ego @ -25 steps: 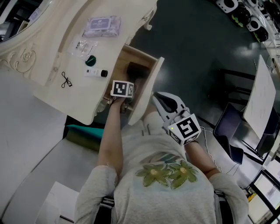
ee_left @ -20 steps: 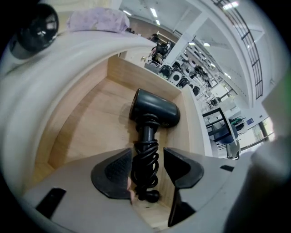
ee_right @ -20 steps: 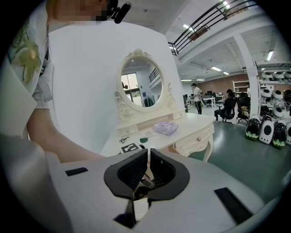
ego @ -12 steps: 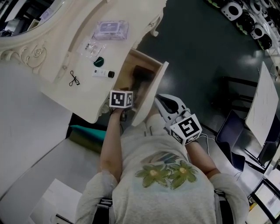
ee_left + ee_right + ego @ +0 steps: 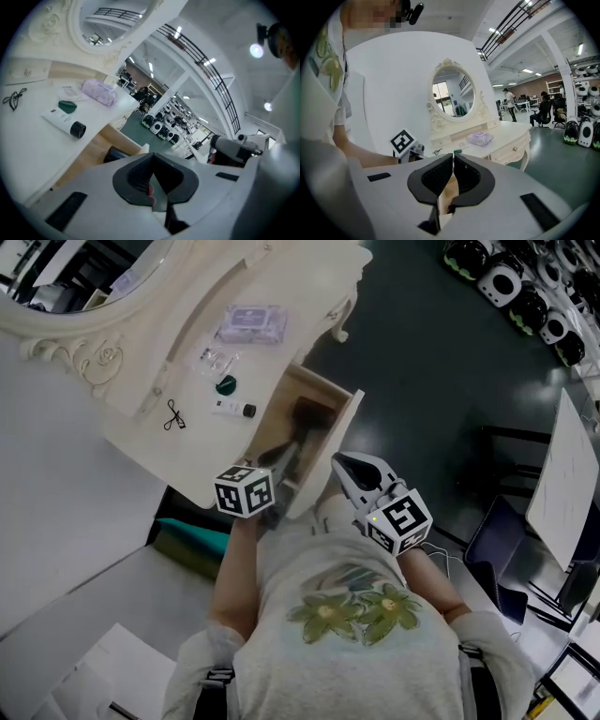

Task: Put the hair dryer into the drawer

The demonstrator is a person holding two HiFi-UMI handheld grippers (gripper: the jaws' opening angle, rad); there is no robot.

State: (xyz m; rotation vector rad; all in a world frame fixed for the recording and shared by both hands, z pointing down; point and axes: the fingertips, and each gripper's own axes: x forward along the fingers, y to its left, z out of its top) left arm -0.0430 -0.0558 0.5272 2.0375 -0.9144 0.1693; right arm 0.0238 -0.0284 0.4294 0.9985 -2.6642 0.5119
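Late stage, by judgement: the black hair dryer point(image 5: 305, 416) is lying inside the pulled-out pale wooden drawer point(image 5: 337, 427) of the cream carved dressing table point(image 5: 187, 442) — placement looks done, with only closing possibly remaining. The left gripper point(image 5: 152, 161), jaws pressed together on nothing, is hovering at the drawer's seven o'clock. The right gripper point(image 5: 453, 157) — likewise closed and empty — is waiting at five o'clock.

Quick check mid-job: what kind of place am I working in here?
Probably a big open lab or workshop hall with a staged bedroom corner. A cream dressing table with an oval mirror stands on a dark floor, with rows of white-and-black machines parked beyond.
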